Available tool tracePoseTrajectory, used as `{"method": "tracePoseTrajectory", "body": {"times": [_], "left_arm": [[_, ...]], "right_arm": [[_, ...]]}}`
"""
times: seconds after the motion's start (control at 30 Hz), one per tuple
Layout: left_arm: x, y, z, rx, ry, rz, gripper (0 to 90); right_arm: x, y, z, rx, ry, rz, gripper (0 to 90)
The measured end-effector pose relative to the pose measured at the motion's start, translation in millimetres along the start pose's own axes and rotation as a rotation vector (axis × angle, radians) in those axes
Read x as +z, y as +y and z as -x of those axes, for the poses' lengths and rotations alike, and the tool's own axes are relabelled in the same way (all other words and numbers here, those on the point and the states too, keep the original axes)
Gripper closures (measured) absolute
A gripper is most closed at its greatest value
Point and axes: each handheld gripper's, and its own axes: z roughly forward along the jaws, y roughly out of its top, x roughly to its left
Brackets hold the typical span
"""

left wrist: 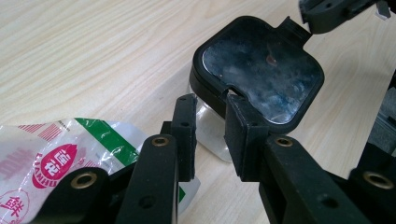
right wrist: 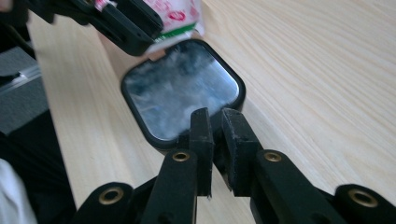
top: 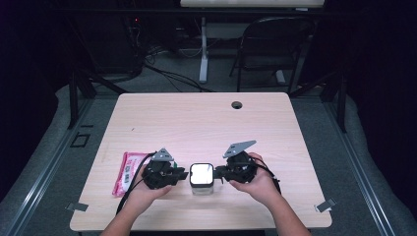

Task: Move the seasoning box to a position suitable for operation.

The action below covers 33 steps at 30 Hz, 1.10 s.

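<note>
A small clear jar (top: 201, 186) with a black-rimmed square lid (left wrist: 261, 77) stands near the front edge of the worktop (top: 196, 118), between the two hands. The left tool (left wrist: 210, 135) has its jaws apart around the jar's near corner, one pad beside the clear wall and the other against the lid's rim; whether they press is hard to tell. The right tool (right wrist: 215, 140) has its jaws drawn close together on a small tab at the lid's edge and seems clamped on it.

The step in hand looks like opening the jar: one tool steadies the body while the other takes the lid by its tab. The next move probably calls for a firm hold on the body and a lift of the tab, without tipping the jar.

A printed packet (top: 127, 172) lies on the worktop just left of the left tool. The lid's glare hides what is inside the jar, and the tab itself is mostly covered by the right tool's jaws.
</note>
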Motion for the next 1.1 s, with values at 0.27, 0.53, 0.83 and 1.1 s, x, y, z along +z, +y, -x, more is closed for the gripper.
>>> {"method": "tracePoseTrajectory", "body": {"times": [0.27,0.53,0.83,1.1], "left_arm": [[-0.1,-2.2,-2.0,-0.002,0.000,-0.014,75.4],[1.6,-3.3,-0.1,0.004,-0.030,-0.041,80.2],[4.3,-3.6,3.9,0.033,-0.047,-0.063,81.5],[3.2,-2.5,6.1,0.038,-0.049,-0.056,82.7]], "right_arm": [[1.3,-1.8,6.4,0.035,0.039,0.004,84.9],[1.5,-2.6,9.1,0.045,0.059,0.009,85.6],[1.0,-2.7,10.6,0.056,0.068,0.003,86.1],[1.0,-3.0,10.2,0.061,0.067,0.005,86.1]]}}
